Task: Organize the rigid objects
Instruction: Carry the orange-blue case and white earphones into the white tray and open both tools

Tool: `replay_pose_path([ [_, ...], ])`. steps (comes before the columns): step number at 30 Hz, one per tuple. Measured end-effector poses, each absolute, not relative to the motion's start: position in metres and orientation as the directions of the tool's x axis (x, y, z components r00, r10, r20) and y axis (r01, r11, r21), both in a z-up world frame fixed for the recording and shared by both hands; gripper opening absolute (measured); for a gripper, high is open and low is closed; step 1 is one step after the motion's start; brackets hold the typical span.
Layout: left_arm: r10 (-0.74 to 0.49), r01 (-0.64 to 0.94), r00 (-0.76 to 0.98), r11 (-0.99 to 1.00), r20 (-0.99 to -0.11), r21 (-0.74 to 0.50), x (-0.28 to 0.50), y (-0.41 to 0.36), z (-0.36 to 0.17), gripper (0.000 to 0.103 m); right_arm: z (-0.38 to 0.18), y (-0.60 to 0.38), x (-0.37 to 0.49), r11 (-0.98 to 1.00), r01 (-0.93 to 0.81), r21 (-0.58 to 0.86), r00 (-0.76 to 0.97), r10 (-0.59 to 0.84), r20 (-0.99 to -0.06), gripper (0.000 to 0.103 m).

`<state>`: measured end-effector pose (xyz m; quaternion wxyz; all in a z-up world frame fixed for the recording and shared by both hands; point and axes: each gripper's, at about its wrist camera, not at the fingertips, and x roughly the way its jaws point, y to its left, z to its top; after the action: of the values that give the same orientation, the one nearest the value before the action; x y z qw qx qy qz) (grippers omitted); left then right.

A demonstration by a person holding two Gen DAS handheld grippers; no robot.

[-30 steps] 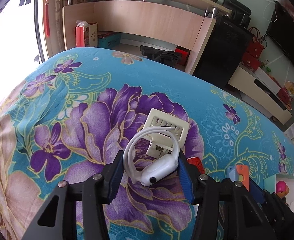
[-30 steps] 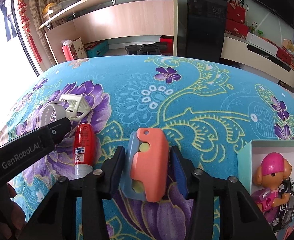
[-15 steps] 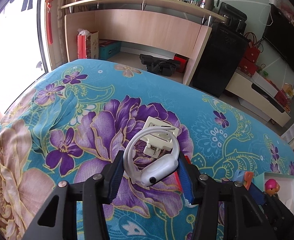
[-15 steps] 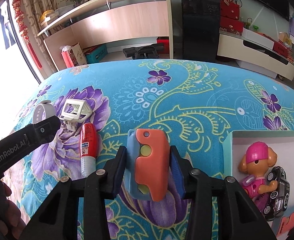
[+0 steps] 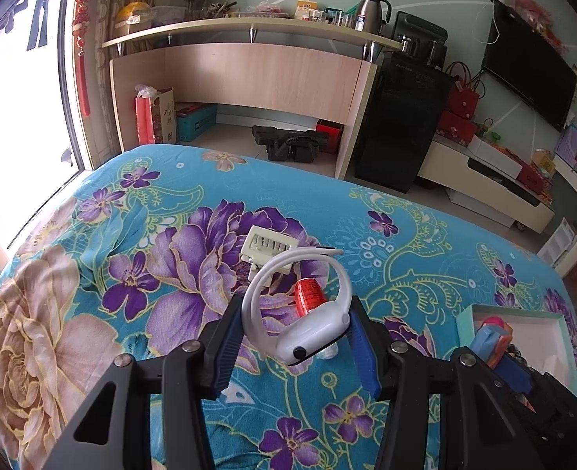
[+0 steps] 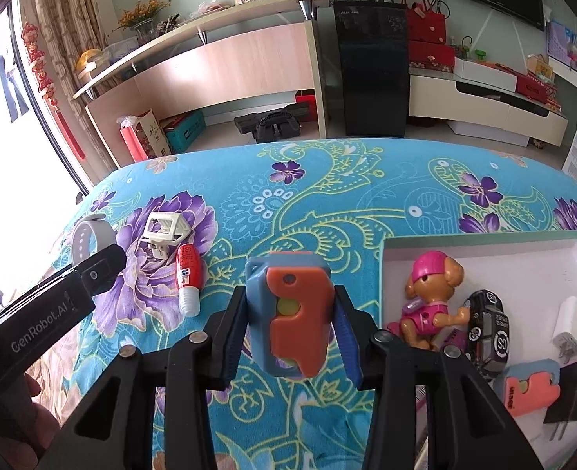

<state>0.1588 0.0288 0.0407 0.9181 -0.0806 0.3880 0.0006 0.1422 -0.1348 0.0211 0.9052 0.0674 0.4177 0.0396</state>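
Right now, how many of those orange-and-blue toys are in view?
2. One is gripped in the right tongs, held above the bedspread. The other lies inside the white box, near its front edge beside the black toy car. More may be hidden there.

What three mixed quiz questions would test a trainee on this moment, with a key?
1. True or false: the left gripper is shut on the white smartwatch.
2. Which thing lies in the white box? A) the red tube B) the pink toy dog C) the white plastic frame
3. Fill in: the right gripper holds an orange and ____ toy.

Key
1. True; both pads press the watch body.
2. B; the pink toy dog lies there beside a black toy car, while the red tube and white plastic frame lie on the floral cloth.
3. blue; the orange and blue toy sits between the pads.
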Motion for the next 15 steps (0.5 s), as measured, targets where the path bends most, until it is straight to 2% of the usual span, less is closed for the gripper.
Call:
replay_pose_path([
  [10, -0.155, 0.106, 0.714, 0.988, -0.683, -0.113, 0.13, -0.033, 0.058, 0.054, 0.041, -0.196, 0.091, 0.977, 0.111, 0.183, 0.681, 0.059, -0.73, 0.044],
  [15, -0.242, 0.231, 0.688, 0.967, -0.684, -0.11, 0.123, -0.079, 0.06, 0.054, 0.045, -0.241, 0.074, 0.958, 0.221, 0.183, 0.683, -0.017, -0.73, 0.044],
])
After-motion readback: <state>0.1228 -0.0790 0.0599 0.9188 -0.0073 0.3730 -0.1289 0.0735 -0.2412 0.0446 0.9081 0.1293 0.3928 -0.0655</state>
